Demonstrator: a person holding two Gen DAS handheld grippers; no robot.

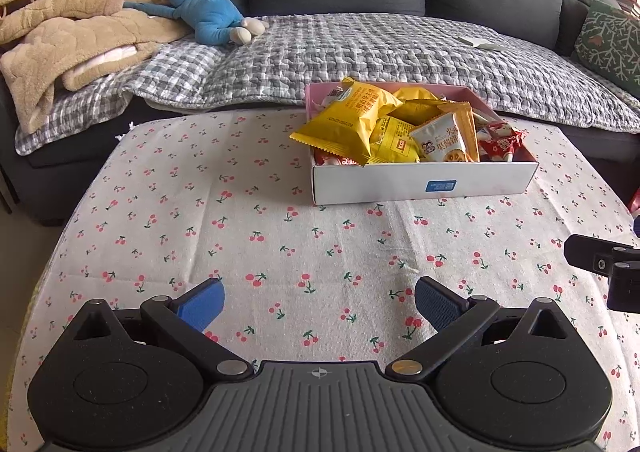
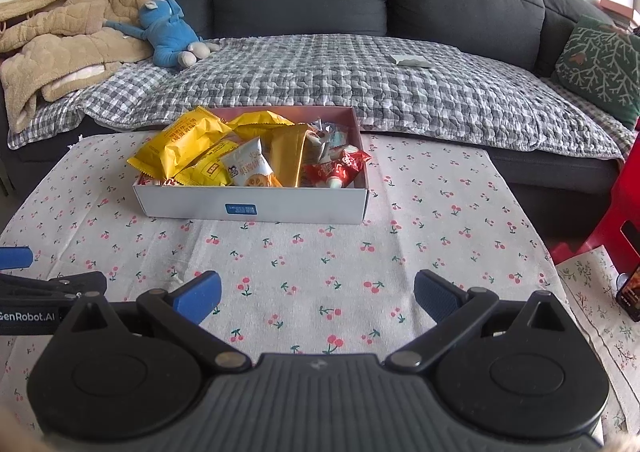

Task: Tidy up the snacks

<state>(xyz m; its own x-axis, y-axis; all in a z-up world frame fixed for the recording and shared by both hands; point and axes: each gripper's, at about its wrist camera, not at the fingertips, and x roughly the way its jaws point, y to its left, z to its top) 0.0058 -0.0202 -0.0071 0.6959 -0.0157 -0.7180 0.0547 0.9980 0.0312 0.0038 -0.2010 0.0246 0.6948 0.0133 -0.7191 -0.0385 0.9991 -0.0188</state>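
**Both claws hung released, short of a full snack box**

The left gripper (image 1: pixel 320 306) was spread wide with nothing between its blue pads, held over the cherry-print tablecloth (image 1: pixel 248 219). The right gripper (image 2: pixel 318 298) was likewise released and empty, just beside the left one. Neither touched any packet.

The snack box (image 2: pixel 256 207) sat ahead of both claws, well apart from the fingertips: ahead and to the right of the left claw, ahead and slightly to the left of the right claw. No packet lay loose on the cloth, so the gathering looked largely done; what seemed to remain was tidying inside the box.

To do that well, the claw nearer the overhang ought to have taken the large yellow packet (image 1: pixel 348 119) by its crimped edge rather than its puffed middle, since a slick, air-filled pouch would likely squirt out of a flat pinch. The other claw could have steadied the box wall, as the light card might slide on the cloth.

The box was shallow, white outside with a small blue label, pink within. Yellow packets were heaped at the side left of the claws, the largest jutting over the rim; a white biscuit packet (image 2: pixel 250 167) stood mid-box, and a red wrapper (image 2: pixel 336 171) lay at the right. Smaller items behind were possibly sweets, too crowded to tell
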